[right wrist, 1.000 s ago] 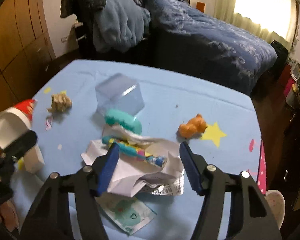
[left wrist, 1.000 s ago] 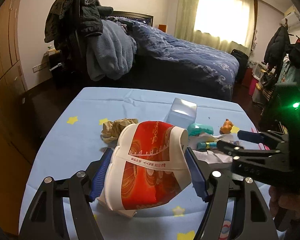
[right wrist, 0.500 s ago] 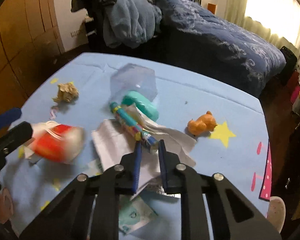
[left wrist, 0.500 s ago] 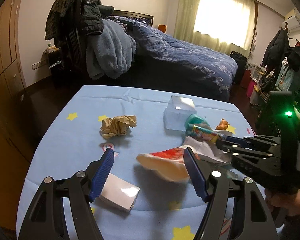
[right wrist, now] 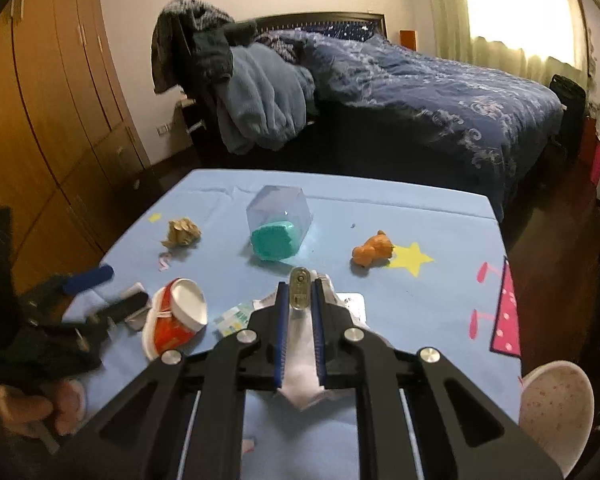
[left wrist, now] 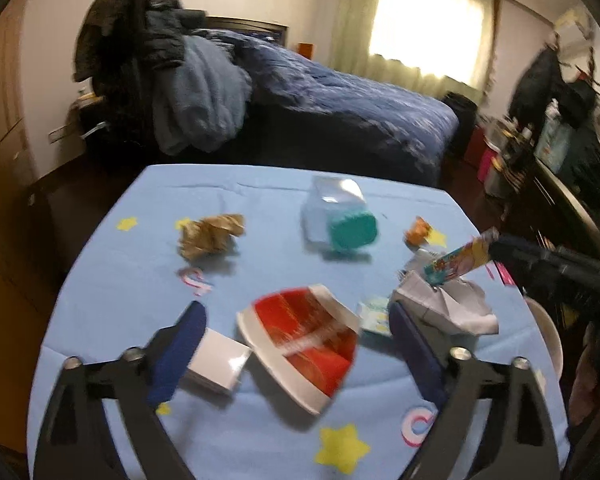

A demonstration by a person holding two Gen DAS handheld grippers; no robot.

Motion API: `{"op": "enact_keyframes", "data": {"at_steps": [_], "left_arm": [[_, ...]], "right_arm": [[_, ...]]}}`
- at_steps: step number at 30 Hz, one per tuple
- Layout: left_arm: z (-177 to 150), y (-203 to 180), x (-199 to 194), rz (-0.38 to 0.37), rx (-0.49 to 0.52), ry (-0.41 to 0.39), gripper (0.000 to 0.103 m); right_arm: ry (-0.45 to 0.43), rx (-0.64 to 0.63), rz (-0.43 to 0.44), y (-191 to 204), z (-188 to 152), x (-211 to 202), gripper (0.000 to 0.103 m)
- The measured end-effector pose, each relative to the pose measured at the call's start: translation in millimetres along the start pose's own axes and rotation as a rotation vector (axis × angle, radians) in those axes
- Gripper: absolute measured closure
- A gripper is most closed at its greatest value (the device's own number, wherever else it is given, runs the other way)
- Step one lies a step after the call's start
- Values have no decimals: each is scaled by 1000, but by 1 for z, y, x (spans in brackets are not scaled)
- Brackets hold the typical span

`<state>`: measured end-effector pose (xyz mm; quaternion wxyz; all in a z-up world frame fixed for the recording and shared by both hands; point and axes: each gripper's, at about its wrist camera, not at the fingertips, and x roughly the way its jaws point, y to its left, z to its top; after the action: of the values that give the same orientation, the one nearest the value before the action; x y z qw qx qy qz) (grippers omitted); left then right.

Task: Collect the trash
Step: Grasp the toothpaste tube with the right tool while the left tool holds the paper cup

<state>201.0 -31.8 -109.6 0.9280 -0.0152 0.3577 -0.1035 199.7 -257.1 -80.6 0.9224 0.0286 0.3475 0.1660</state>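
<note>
A red and white paper cup (left wrist: 304, 340) lies on its side on the blue tablecloth (left wrist: 140, 288), between the fingers of my open left gripper (left wrist: 296, 332); it also shows in the right wrist view (right wrist: 176, 322). My right gripper (right wrist: 302, 300) is shut on a colourful tube (right wrist: 300, 293), held above the table; it also shows in the left wrist view (left wrist: 460, 258). White crumpled paper (left wrist: 448, 306) lies under it. A brown crumpled paper ball (left wrist: 210, 234) sits at the far left.
A clear plastic box (right wrist: 280, 212), a teal case (right wrist: 276, 240), an orange toy (right wrist: 372, 252), a small white box (left wrist: 216, 362) and a wrapper (right wrist: 236, 318) lie on the table. A white stool (right wrist: 556, 400) stands at the right. A bed (right wrist: 420, 92) is behind.
My left gripper opened and let go of the cup, which fell on its side. My right gripper shut on the tube and lifted it off the paper.
</note>
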Motion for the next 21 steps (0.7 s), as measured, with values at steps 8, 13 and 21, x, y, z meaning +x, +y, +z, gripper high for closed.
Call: {"op": "enact_keyframes", "data": {"at_steps": [8, 13, 21], "left_arm": [[-13, -18, 47, 204, 118, 92, 4], [-14, -25, 59, 227, 133, 104, 22], [-5, -13, 6, 31, -18, -35, 66]], "right_arm": [[-43, 11, 26, -2, -12, -34, 91], [-65, 20, 37, -6, -15, -48, 91], [-94, 38, 41, -15, -22, -68, 91]]}}
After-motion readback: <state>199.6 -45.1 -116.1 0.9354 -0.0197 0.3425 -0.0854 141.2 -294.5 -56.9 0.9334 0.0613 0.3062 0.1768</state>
